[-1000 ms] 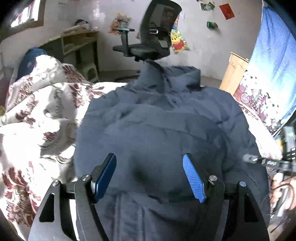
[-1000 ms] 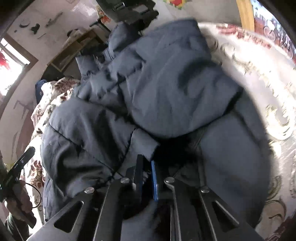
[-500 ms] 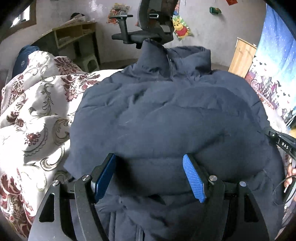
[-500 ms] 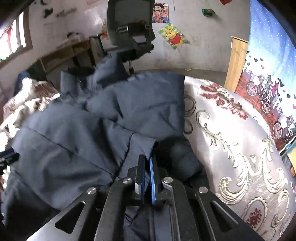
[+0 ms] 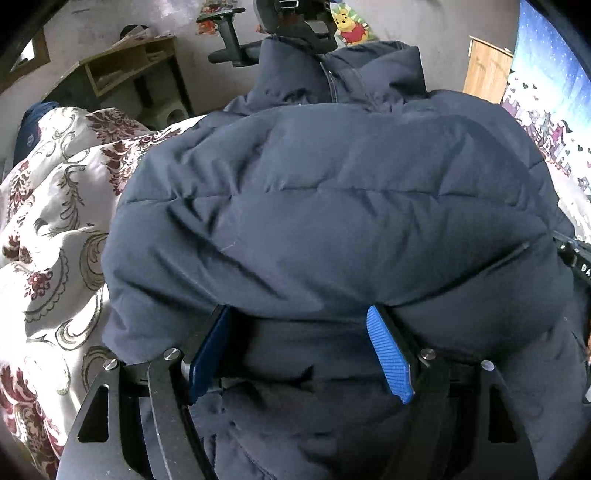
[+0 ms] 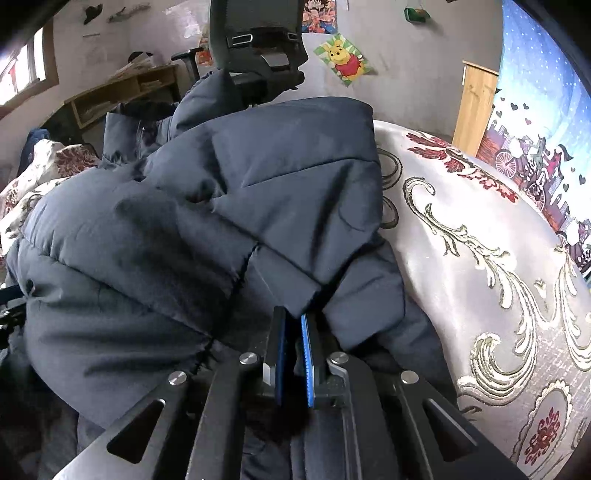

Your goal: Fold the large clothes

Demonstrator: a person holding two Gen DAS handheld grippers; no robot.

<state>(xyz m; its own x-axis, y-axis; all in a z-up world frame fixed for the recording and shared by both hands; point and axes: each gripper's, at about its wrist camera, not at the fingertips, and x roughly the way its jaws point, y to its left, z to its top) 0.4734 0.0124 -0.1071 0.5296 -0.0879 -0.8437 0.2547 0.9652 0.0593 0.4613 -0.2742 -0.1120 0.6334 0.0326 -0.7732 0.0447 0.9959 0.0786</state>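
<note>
Jacket [image 5: 332, 221], dark navy, quilted, fills most of left wrist view; lies on bedspread [image 5: 55, 221], cream w/ maroon and grey scrollwork, which shows along frame left. Collar [image 5: 343, 74] at far end, zip visible, just in front of office chair [image 5: 288, 18]. Left gripper [image 5: 299, 350] low over near part of jacket, jaws wide apart; blue pads [image 5: 388, 354] flank a puffed fold, tips touching or tucked under its edge, nothing clamped between them. Wooden desk [image 5: 122, 70] by wall, upper left. Pooh poster [image 5: 354, 29] on wall behind chair. Wooden panel [image 5: 487, 70] upper right, starry blue hanging [image 5: 554, 92] beside it. Black part of another tool [image 5: 576, 258] at right edge, touching or just beside jacket; cannot tell which. Right wrist view: jacket [image 6: 184, 240] heaped on left and centre, one flap folded over the body, its edge running to the gripper. Right gripper [image 6: 293, 332] jaws nearly together, pads pinching a thin edge of jacket fabric at the flap corner. Bedspread [image 6: 498, 277] bare to right of jacket. Chair [image 6: 258, 44] back stands behind collar end. Desk [image 6: 122, 88] at left wall, poster [image 6: 343, 59] on far wall, panel [image 6: 476, 107] and hanging [image 6: 535, 92] at right.
</note>
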